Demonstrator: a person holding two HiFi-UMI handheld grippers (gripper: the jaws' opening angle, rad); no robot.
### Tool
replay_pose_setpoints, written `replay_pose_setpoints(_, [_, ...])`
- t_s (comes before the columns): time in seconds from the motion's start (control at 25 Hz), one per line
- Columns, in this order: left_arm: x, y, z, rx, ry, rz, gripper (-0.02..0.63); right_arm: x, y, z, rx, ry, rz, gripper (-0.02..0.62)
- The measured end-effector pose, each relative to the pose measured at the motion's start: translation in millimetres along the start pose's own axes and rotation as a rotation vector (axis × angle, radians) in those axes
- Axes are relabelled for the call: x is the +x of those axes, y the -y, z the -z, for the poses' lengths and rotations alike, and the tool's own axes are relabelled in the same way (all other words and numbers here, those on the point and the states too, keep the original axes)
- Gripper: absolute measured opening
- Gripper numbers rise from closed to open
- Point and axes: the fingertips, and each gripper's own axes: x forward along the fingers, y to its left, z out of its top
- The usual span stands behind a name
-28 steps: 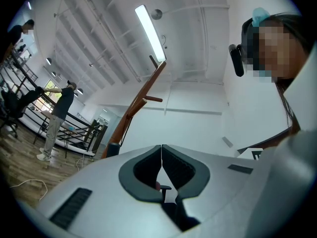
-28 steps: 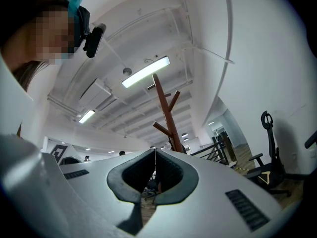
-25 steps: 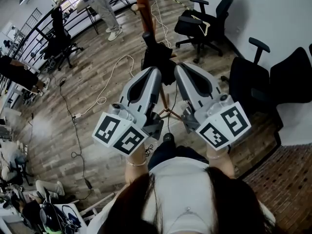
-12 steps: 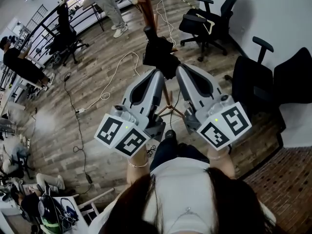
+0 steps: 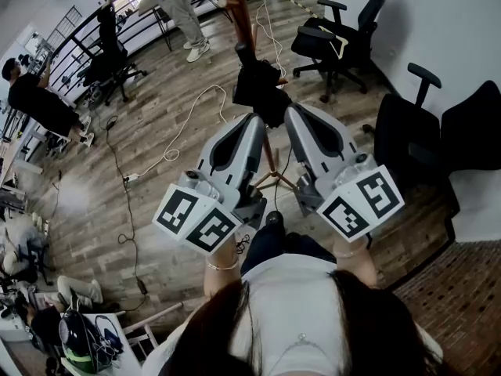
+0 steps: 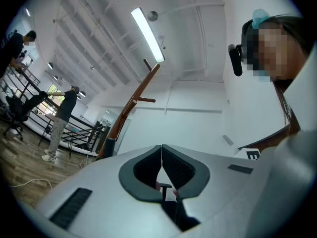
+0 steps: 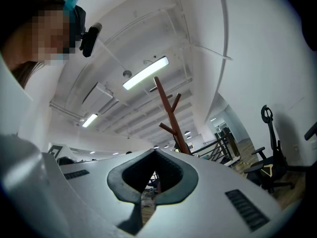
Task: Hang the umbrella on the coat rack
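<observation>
The left claw and the right claw are side by side at chest height, both pointing at the coat rack. In each gripper view the jaws are pressed together with nothing between them.

The black umbrella is just past the two tips, bunched against the rack's brown pole. It appears to hang there already, though the peg that carries it cannot be seen.

The main risk seems to be a nudge. Both tips are very near the fabric, so a forward push could knock the umbrella off or rock the rack on its splayed legs.

Behind the claws, towards the person's body, there is open room. To the right are black office chairs and a white wall. A white cable loops over the wooden floor to the left, and a bystander is beyond the rack.
</observation>
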Motion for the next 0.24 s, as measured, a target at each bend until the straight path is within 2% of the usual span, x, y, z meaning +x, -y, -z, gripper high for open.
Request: replay_pose_setpoints(0.24, [-1.4, 1.1, 0.6, 0.001, -0.004, 0.002, 0.011, -1.3, -1.1, 1.1, 0.003, -0.001, 0.002, 0.035])
